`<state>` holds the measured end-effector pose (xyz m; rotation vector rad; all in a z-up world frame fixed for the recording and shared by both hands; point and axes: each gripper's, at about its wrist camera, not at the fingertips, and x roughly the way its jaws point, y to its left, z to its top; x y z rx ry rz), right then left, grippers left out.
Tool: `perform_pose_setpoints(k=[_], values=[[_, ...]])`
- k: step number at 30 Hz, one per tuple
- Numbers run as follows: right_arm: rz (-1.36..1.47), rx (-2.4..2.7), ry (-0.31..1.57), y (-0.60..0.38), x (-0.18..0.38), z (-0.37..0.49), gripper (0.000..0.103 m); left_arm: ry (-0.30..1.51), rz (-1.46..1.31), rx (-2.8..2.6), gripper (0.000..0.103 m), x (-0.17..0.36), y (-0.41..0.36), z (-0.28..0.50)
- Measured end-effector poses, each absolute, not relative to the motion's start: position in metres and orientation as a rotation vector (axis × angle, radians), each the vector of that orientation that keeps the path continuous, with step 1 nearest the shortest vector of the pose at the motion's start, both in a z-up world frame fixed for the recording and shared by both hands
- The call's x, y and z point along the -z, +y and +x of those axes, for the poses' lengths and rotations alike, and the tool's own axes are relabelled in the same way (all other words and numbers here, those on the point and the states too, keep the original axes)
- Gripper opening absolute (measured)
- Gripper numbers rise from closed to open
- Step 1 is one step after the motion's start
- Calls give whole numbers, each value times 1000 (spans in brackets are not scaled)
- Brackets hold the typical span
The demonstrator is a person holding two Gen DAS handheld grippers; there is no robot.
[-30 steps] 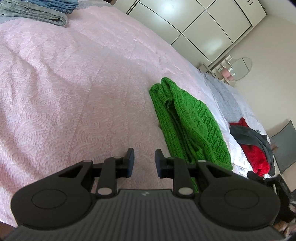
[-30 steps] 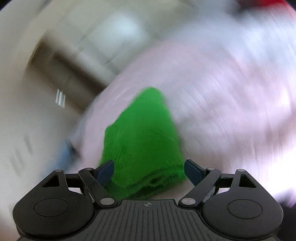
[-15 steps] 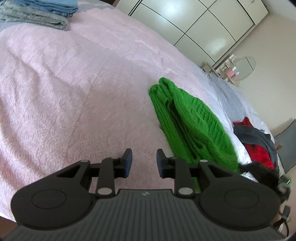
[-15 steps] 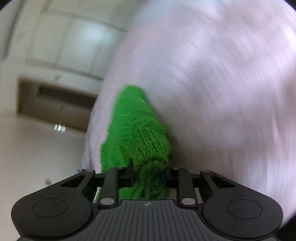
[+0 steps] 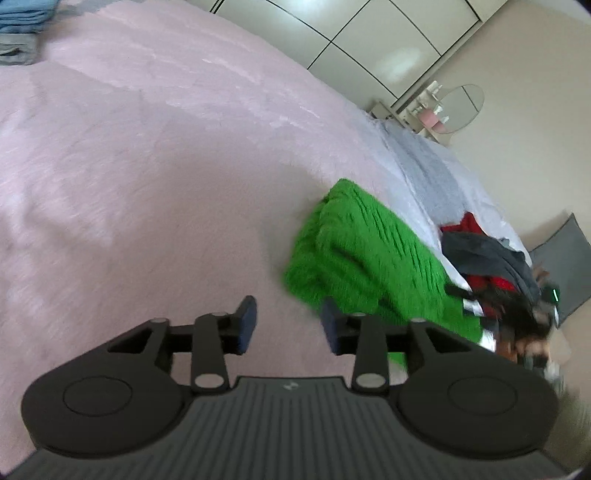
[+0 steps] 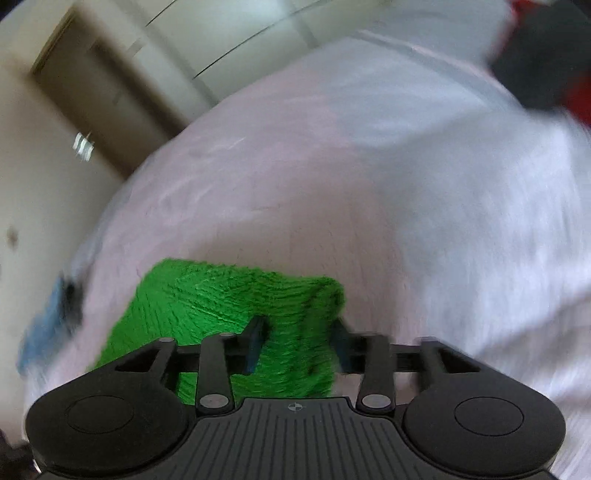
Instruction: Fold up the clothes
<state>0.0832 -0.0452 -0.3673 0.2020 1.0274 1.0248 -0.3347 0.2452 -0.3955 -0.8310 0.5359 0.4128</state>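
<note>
Left hand-held gripper (image 5: 288, 321): jaws parted, nothing between them, only pink bedspread (image 5: 147, 166) beneath. They have just been opening wider. It points down at a slant over the bed.

Right hand-held gripper (image 6: 295, 343): jaws have just been opening from a tighter set. The green sweater (image 6: 236, 306) bulges between the blue pads. View is blurred, so I cannot tell whether the pads press the knit or merely stand beside it.

Green sweater (image 5: 369, 258), left-wrist view: lies on the bed, folded into a thick band, just right of the left gripper's right finger and running away from it toward the far right. Long axis goes from near, by the gripper, to far, slanting slightly right. Near end passes behind the right finger; far end is a rounded hump.

The relation that counts: the right gripper is at the sweater's near end, knit between its jaws; the left gripper is beside the sweater, apart from it, with the sweater to its right. Judgement: the right hand is nearer and placed to carry or finish the fold; the left would have to shift right to help.

Further out: heap of red and dark clothes (image 5: 487, 258) at the far right of the bed, unfolded by the look of it. Stack of folded blue items (image 5: 22, 14) at the far left corner. Cupboard doors (image 5: 351, 33) beyond the bed.
</note>
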Motion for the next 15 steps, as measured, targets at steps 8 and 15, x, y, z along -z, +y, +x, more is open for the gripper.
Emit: perform_pose_setpoints(k=[8, 15], values=[[733, -910, 1004, -137, 378, -6, 66, 521, -915, -356, 47, 395, 285, -294], [821, -845, 1045, -124, 400, -12, 14, 546, -973, -254, 30, 410, 296, -266]])
